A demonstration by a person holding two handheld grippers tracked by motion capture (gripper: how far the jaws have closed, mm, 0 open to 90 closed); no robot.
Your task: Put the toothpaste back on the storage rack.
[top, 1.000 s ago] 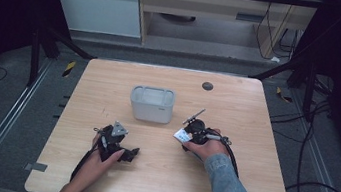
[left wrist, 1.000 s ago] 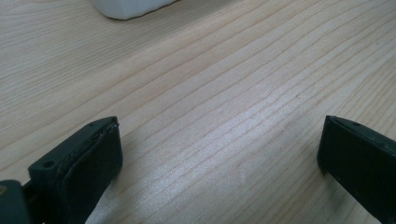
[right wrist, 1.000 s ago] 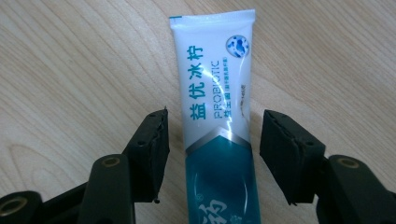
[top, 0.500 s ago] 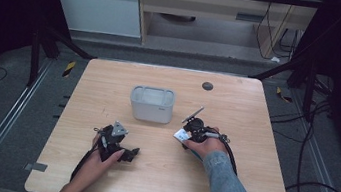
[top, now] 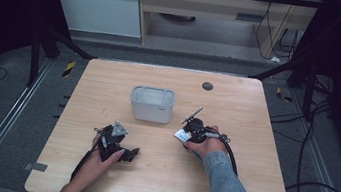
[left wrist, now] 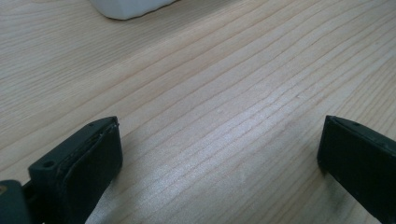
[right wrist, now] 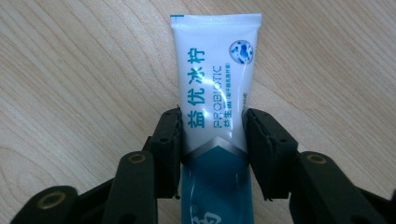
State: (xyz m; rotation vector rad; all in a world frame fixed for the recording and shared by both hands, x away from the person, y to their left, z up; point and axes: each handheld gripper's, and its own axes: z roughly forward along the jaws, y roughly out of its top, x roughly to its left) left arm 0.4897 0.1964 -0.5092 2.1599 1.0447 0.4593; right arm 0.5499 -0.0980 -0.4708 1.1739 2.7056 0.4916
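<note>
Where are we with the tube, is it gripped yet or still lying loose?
Done: the right gripper has just been closing and its pads now sit against both sides of the white and teal tube, which lies on the wooden table. In hand: securing that grip. Left: lifting it; probably into the white container, though that is a guess. The left gripper rests open, with nothing between its jaws.
</note>
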